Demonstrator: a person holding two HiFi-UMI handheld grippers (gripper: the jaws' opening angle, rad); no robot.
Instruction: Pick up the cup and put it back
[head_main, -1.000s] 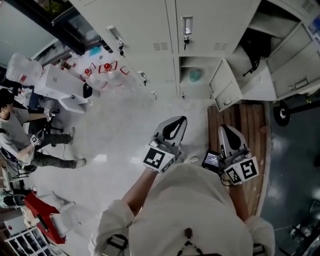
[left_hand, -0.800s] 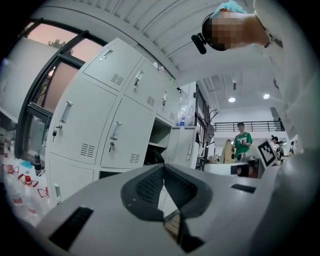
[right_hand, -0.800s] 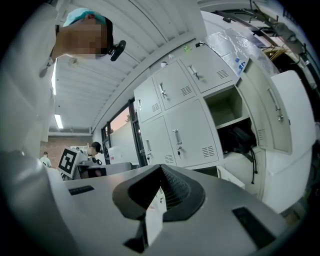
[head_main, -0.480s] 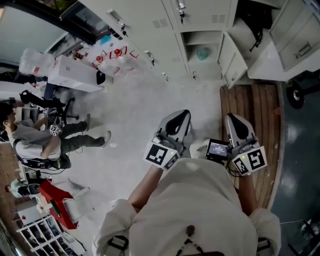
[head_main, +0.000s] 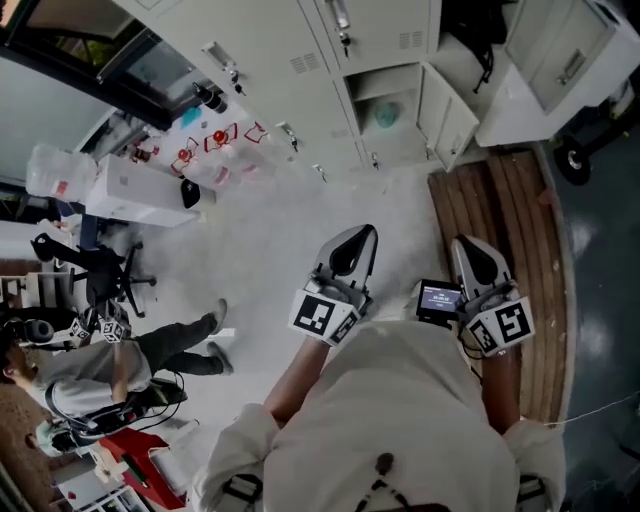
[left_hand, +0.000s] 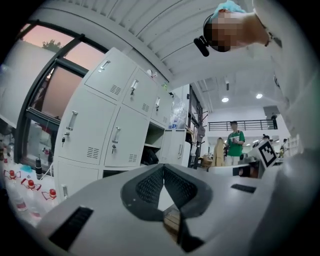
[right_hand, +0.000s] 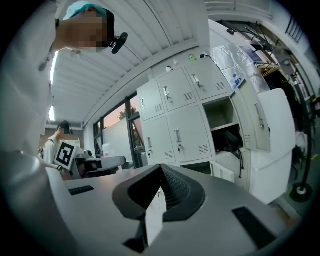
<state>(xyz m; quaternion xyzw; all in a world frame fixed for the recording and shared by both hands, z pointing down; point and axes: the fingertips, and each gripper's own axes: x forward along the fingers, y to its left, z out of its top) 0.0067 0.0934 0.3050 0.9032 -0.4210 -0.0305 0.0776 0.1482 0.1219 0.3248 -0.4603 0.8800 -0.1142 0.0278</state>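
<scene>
Holding my left gripper (head_main: 360, 235) and right gripper (head_main: 468, 248) level, jaws pinched together on nothing.
Far across the floor (head_main: 290, 210), a teal blur (head_main: 386, 114) sits in the open locker (head_main: 385, 80), probably the cup, waiting to be lifted or already back. Either way, keeping the tools level and clear of its door (head_main: 445, 120) serves. Its shape is unreadable.

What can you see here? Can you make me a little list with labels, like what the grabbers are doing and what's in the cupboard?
place: room with pale lockers
open locker: low one, door swung out
inside it: greenish thing, too blurry to be sure it is the cup
left gripper: jaws together, holding nothing
right gripper: jaws together, holding nothing
floor: wooden pallet on the right
someone else: seated person at the left
</scene>
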